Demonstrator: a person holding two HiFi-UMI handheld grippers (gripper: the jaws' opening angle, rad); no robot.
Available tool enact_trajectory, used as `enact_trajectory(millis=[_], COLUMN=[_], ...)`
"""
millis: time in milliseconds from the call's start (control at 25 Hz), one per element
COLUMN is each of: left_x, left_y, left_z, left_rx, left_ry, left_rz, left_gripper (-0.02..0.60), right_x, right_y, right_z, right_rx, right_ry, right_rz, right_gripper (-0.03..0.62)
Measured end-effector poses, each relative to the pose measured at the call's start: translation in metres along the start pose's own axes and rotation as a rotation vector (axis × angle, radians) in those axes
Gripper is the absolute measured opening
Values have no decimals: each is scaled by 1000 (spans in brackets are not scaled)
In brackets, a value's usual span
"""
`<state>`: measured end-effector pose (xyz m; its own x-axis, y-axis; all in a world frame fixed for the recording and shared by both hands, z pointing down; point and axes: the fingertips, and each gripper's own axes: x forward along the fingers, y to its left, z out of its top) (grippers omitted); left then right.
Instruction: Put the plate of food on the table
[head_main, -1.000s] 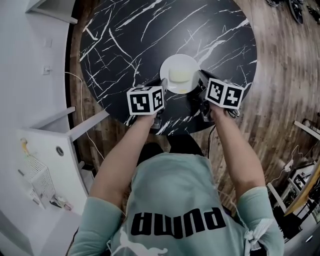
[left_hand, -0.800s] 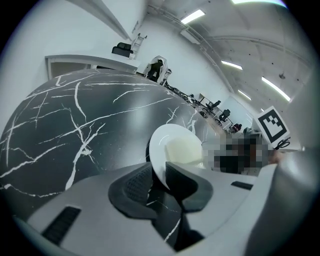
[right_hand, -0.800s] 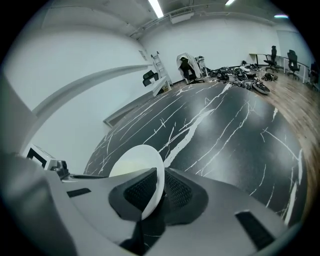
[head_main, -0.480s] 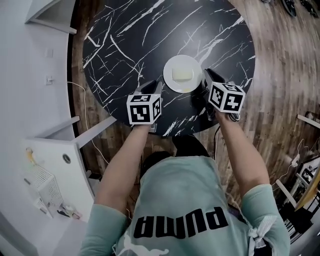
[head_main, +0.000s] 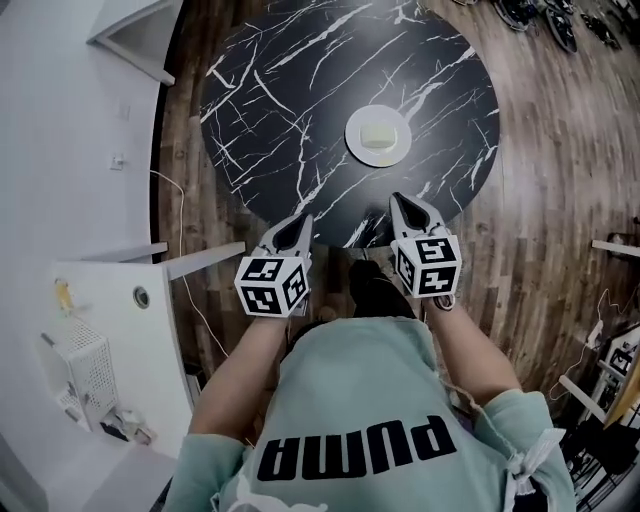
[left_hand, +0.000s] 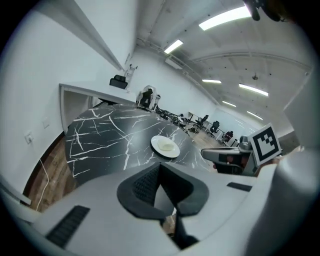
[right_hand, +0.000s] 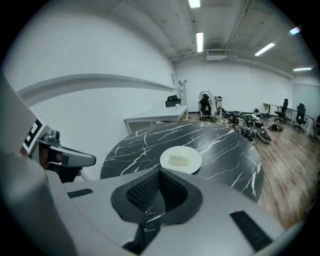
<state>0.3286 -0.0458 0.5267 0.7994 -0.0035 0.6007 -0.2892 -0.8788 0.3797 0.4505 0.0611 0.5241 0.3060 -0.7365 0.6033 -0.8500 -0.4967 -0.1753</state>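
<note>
A white plate with a pale piece of food rests on the round black marble table, right of its centre. Both grippers hang at the table's near edge, well short of the plate. My left gripper is shut with nothing between its pads. My right gripper also looks shut and empty. In the left gripper view the plate lies beyond the closed tips of the left gripper. In the right gripper view the plate sits just past the tips of the right gripper.
A white counter with a wire basket stands at the left, with a cable on the wooden floor beside it. Office chairs and gear line the far side of the room.
Both grippers have drawn back from the plate's sides toward the person, to the table's near edge. The plate stays on the table. The left jaws have closed.
</note>
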Motion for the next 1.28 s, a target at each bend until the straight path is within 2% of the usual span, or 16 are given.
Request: enact_trajectory(millis=[120,280,480,680,840,1040,1280], left_x=[-44,-101,-159,-196,-213,-227,-240], left_y=[-27,-68,-97,-102,-116,-146,-171], left_z=[4,12,19,18,10,4,-8], left_rx=[93,263,364,382,385,381,405], left_ry=[-82,-196,-306,-364,-382,-389,-373], left_rz=[-25,-46,-53,-48,-75,-145,-164], left_gripper=[6,6,6,6,6,6,6], right_x=[-36,-85,-139,-180,-204,-232,-254], right_y=[31,71,116,151,165,172,169], right_z=[1,11,18,25,21,16,10], right_rx=[-8,-21,-29,-69,-93,-82,-88], right_ry=[-64,-168,-266,-332,-345,-360,-343], right_rz=[-22,-39,-49,-57,-72,-78,-59], right_gripper=[9,9,9,9,9,9,9])
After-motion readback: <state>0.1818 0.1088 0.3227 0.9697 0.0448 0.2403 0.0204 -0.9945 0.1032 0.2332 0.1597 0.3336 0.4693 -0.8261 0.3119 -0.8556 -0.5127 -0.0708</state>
